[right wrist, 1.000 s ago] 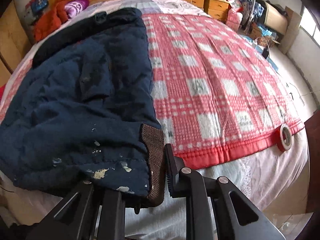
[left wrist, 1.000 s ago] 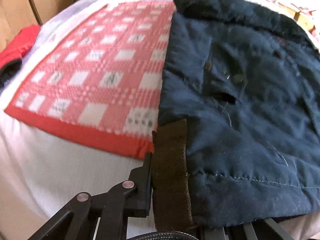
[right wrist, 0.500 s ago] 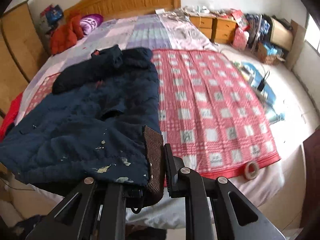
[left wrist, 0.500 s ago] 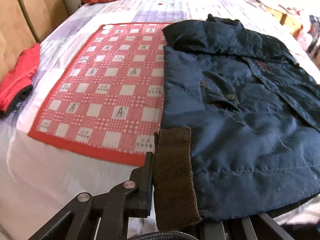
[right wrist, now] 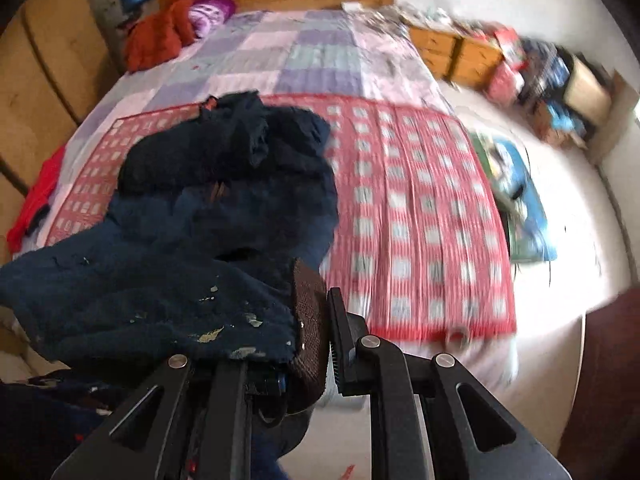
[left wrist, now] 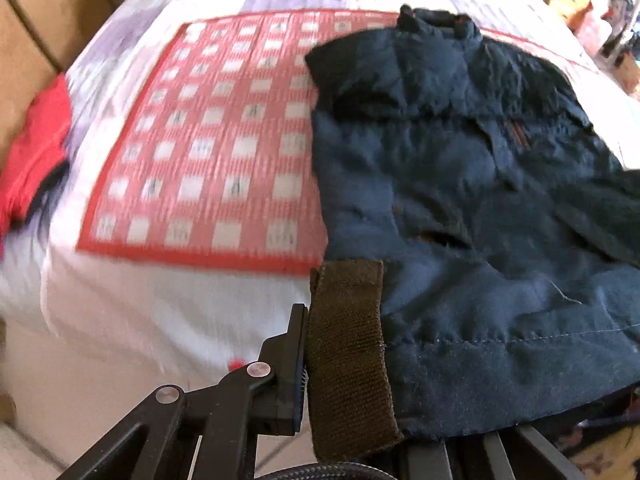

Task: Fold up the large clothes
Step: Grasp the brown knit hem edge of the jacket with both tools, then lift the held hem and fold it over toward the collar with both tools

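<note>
Over the bed (right wrist: 320,60), both grippers clamp jacket (left wrist: 460,200) cuffs, nightstands (right wrist: 456,56) only in right view.

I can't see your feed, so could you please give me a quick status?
Both grippers, left and right, shut on jacket hem corners. Hem held above bed. Nothing in the way.

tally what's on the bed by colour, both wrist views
Navy: 1, jacket, brown cuffs clamped in left gripper and right gripper
Red-white check: 1, mat
Red: 1, garment at the bed's edge
Orange-red: 1, clothes pile
Purple: 1, bundle
Total: 5
</note>
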`<action>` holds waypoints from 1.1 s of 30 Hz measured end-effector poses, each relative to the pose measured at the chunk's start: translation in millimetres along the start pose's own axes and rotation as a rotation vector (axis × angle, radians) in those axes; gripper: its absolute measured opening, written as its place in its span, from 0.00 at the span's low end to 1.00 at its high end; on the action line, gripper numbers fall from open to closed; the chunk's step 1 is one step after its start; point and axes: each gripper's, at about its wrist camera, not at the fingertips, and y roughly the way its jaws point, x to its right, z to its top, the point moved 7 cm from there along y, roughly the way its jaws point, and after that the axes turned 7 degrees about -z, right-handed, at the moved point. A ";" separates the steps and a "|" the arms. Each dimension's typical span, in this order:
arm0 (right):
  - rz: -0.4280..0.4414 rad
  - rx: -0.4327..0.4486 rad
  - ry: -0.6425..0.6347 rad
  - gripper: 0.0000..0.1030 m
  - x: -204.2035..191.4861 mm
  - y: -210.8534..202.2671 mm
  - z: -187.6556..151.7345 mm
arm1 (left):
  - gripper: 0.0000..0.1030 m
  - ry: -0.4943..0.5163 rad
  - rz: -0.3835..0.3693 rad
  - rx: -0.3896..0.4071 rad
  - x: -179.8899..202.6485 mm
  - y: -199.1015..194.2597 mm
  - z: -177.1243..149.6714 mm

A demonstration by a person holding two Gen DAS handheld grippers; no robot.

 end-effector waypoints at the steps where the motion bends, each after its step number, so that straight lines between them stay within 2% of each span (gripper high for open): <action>1: 0.004 0.012 -0.013 0.17 -1.2 2.9 15.8 | 0.14 -0.005 -0.009 0.008 -5.9 3.7 20.0; 5: 0.010 0.084 -0.062 0.14 -9.5 26.4 108.1 | 0.14 0.002 -0.039 0.036 -24.0 19.2 99.8; 6: 0.005 0.106 -0.069 0.14 -11.0 34.8 129.9 | 0.14 0.005 -0.048 0.053 -29.1 27.3 130.8; 10: -0.045 0.146 -0.098 0.13 -18.8 92.3 217.9 | 0.14 0.035 -0.052 0.058 -30.8 71.8 229.7; 12: -0.072 0.133 -0.087 0.13 -18.9 138.2 259.1 | 0.14 0.054 -0.041 0.016 -33.4 113.5 275.3; 16: -0.111 0.065 -0.066 0.13 -22.3 237.1 306.6 | 0.15 0.053 -0.014 -0.075 -42.6 194.9 326.5; 20: -0.164 0.002 -0.094 0.13 -30.3 320.0 323.9 | 0.15 0.041 0.028 -0.165 -48.7 275.1 347.6; 24: -0.180 -0.056 -0.070 0.13 -23.2 383.5 325.2 | 0.18 0.015 0.018 -0.219 -45.9 326.4 348.7; 26: -0.186 -0.082 -0.079 0.13 -23.1 408.6 324.8 | 0.19 0.007 0.011 -0.229 -43.2 341.6 349.1; 28: -0.185 -0.117 -0.079 0.13 -23.2 433.4 324.4 | 0.22 -0.029 -0.026 -0.247 -44.5 355.1 350.1; 31: -0.169 -0.147 -0.042 0.15 -20.3 454.1 326.3 | 0.28 -0.093 -0.078 -0.261 -51.0 358.2 356.2; 33: -0.151 -0.161 -0.045 0.21 -21.5 460.3 328.9 | 0.32 -0.082 -0.104 -0.263 -52.5 350.9 359.3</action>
